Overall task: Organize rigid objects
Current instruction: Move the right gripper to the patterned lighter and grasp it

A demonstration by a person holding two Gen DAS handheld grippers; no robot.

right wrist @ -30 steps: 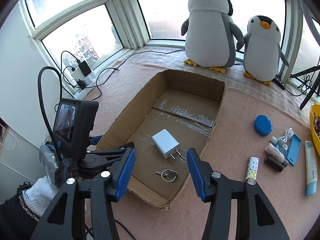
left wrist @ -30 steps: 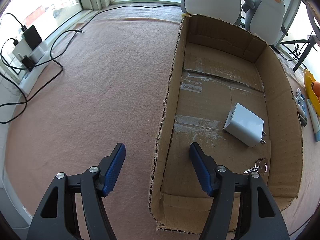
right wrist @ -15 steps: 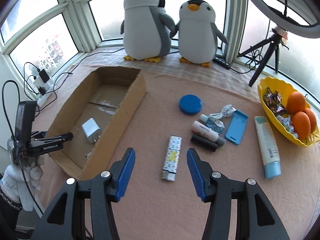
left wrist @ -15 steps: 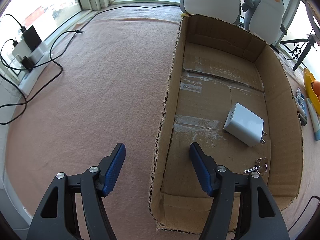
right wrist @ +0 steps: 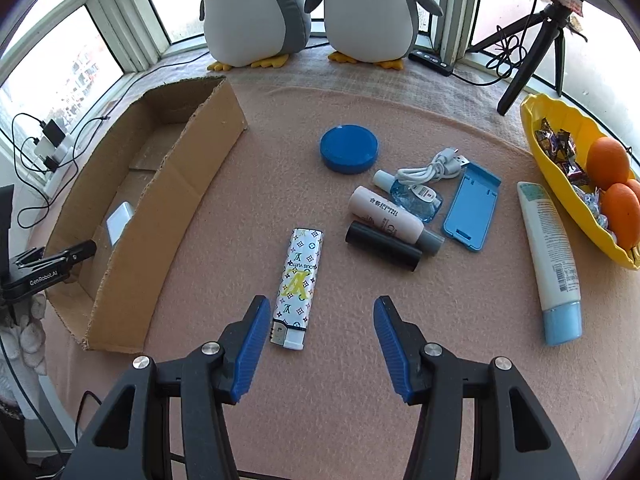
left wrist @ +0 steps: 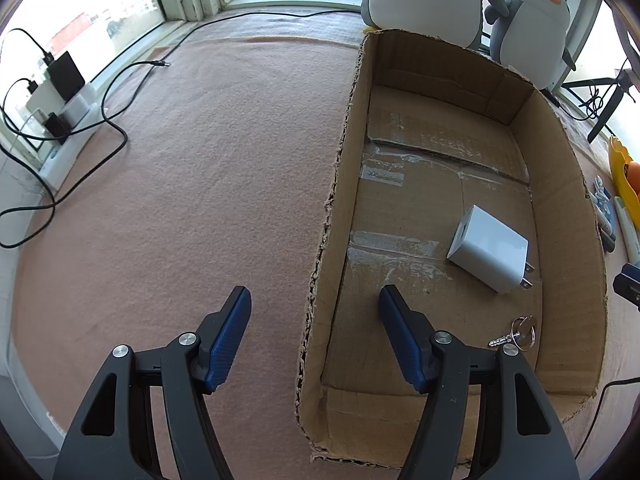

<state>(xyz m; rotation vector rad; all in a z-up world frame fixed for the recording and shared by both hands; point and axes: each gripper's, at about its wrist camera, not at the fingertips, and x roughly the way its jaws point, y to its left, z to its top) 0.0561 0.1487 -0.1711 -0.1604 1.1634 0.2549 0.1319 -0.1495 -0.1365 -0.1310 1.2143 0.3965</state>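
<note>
A cardboard box (left wrist: 560, 184) lies on the pink cloth and holds a white charger (left wrist: 488, 250) and a key ring (left wrist: 520, 332). My left gripper (left wrist: 314, 292) is open, and its jaws straddle the box's near left wall without touching it. In the right wrist view, my right gripper (right wrist: 322, 302) is open just above the cloth. A patterned lighter (right wrist: 298, 280) lies just inside its left finger. Beyond are a black tube (right wrist: 382, 245), a pink bottle (right wrist: 386, 214), a blue lid (right wrist: 349, 149), a blue phone stand (right wrist: 472, 204) and a white cable (right wrist: 436, 166).
A cream tube with a blue cap (right wrist: 550, 256) lies at the right, next to a yellow bowl (right wrist: 548, 120) of oranges and sweets. Two plush penguins (right wrist: 256, 12) stand at the window and a tripod (right wrist: 532, 52) at the back right. Chargers and cables (left wrist: 60, 112) lie at the far left.
The right wrist view has swung from the box to the loose items on its right and come down closer over the lighter. The left gripper has not moved.
</note>
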